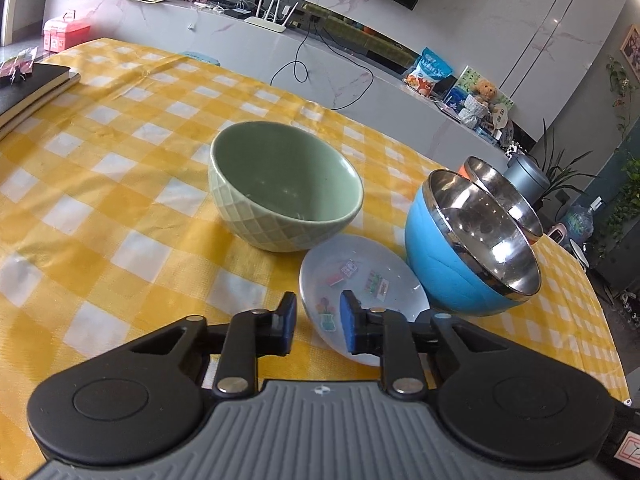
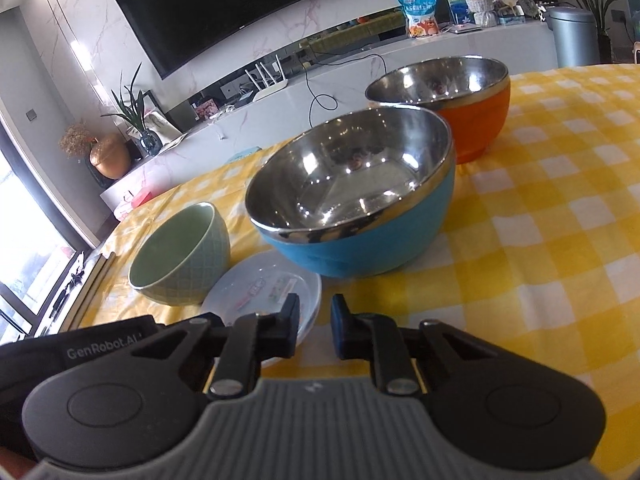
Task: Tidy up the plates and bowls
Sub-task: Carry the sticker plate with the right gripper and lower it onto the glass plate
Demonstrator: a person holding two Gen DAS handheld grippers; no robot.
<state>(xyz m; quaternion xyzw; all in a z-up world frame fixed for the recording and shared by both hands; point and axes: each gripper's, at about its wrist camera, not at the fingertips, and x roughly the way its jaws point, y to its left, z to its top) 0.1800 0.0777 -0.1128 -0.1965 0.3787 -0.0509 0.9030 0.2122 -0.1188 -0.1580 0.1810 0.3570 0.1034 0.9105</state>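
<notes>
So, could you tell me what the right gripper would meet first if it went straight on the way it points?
Probably the blue bowl: it sits directly ahead of the right gripper, with only bare tablecloth between, though depth is hard to judge.

Glossy ceramic green bowl [image 1: 280, 196], shiny steel-lined blue bowl [image 1: 464, 248], translucent plastic plate [image 1: 400, 280], woven tablecloth [image 1: 120, 184]

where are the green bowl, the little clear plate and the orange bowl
green bowl [image 1: 280, 184], left wrist view, on its inner wall
clear plate [image 1: 360, 280], left wrist view, on its stickered middle
orange bowl [image 2: 480, 128], right wrist view, on its orange outer side
</notes>
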